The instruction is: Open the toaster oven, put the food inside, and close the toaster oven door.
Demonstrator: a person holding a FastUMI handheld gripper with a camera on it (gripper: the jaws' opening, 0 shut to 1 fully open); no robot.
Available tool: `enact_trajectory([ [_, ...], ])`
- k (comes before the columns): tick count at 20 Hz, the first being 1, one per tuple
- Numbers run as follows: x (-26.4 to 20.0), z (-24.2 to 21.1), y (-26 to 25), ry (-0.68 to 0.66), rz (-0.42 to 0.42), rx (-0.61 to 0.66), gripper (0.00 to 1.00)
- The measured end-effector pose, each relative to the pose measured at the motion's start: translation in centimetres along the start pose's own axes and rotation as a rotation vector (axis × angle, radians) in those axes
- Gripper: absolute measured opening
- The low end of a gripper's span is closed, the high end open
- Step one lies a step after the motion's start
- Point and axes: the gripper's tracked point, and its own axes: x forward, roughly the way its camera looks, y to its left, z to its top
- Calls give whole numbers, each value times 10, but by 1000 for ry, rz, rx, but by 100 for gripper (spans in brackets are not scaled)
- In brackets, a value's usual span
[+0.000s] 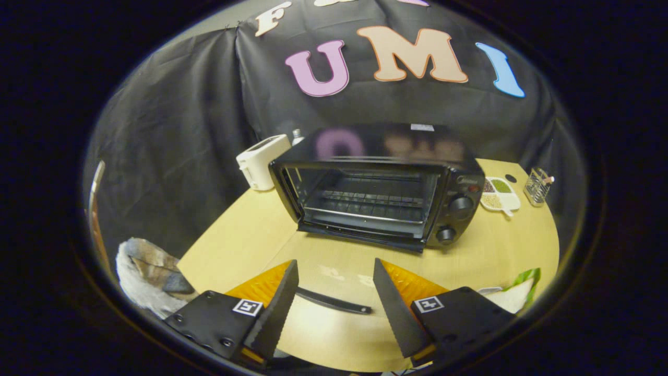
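A black toaster oven (381,183) stands on the wooden table (245,230), just beyond my fingers. Its glass door is folded down toward me, and the door's black handle (334,302) lies low between my two fingers. The oven's cavity shows a wire rack (365,201) with nothing on it. My gripper (334,262) is open, with a wide gap between the fingers and nothing held. A green and white item (522,287), perhaps wrapped food, lies on the table to the right of my right finger.
A white toaster (261,162) stands left of the oven. Right of the oven are a white divided dish of grains (500,194) and a small glass holder (537,185). A grey crumpled cloth (146,271) lies off the table's left corner.
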Motion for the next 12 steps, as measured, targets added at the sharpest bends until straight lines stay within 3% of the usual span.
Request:
enact_trajectory([
  [4,-50,16,-48,87,-24,-2,90],
  [12,-115,7,-188,260,-237,2,90],
])
